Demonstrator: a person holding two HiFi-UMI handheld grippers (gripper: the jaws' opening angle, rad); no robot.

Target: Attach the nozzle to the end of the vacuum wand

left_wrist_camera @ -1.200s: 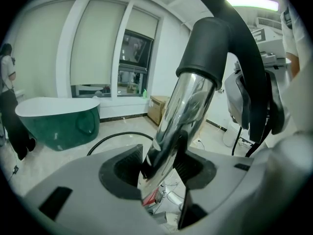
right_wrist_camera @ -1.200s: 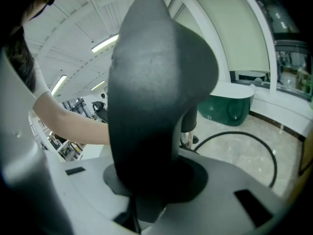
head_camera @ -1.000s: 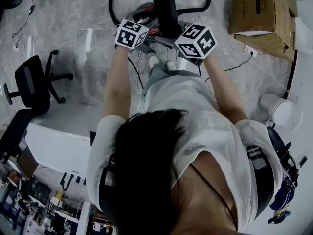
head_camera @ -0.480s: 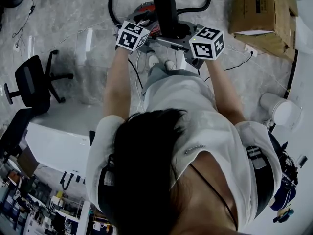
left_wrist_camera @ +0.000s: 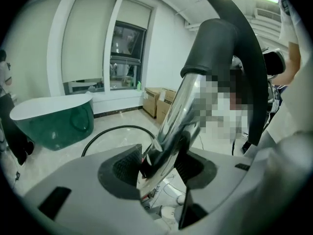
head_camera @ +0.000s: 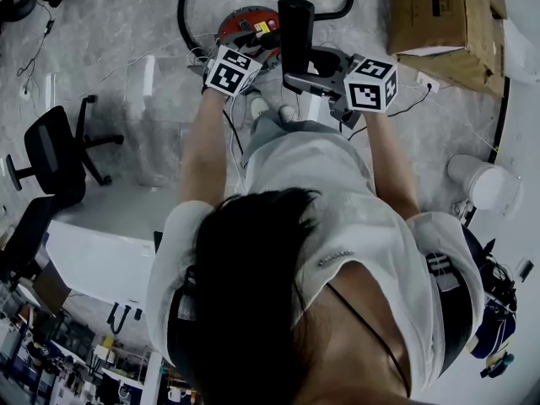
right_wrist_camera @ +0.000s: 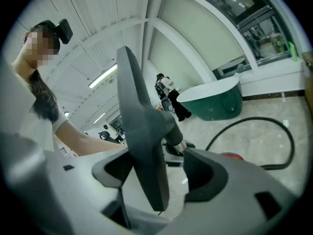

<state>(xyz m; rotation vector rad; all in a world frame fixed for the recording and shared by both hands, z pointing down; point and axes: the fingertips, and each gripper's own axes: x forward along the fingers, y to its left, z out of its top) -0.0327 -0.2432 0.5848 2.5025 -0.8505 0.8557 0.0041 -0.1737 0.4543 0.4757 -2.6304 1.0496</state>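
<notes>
The left tool (left_wrist_camera: 156,165) is closed on the vacuum wand (left_wrist_camera: 173,116), a shiny chrome tube pressed between both ribbed pads and slanting up and away to the right. A black collar caps the tube's far upper end. The right tool (right_wrist_camera: 160,170) has just been opening and its jaws stand wide. The nozzle (right_wrist_camera: 142,131), a flat dark grey blade with a thicker neck, stands upright between them, with a clear gap to the right pad. In the head view the nozzle rises as a dark upright shape at the far middle of the scene, between the two tools, each of which carries a cube with square black-and-white markers. The person holding them is seen from above in a white short-sleeved top, both forearms reaching away from the body towards the wand. Just beyond the left tool sits the round red vacuum canister (head_camera: 245,22) on the pale marble floor (head_camera: 126,24). A black hose (right_wrist_camera: 255,117) curves in a loop across the floor around it. Far right is an open cardboard box (head_camera: 443,11), and nearer on the right a white bin (head_camera: 483,186). A black office chair (head_camera: 51,146) stands at the left. In the gripper views a green tub (left_wrist_camera: 54,121) with a white rim stands below the windows.
</notes>
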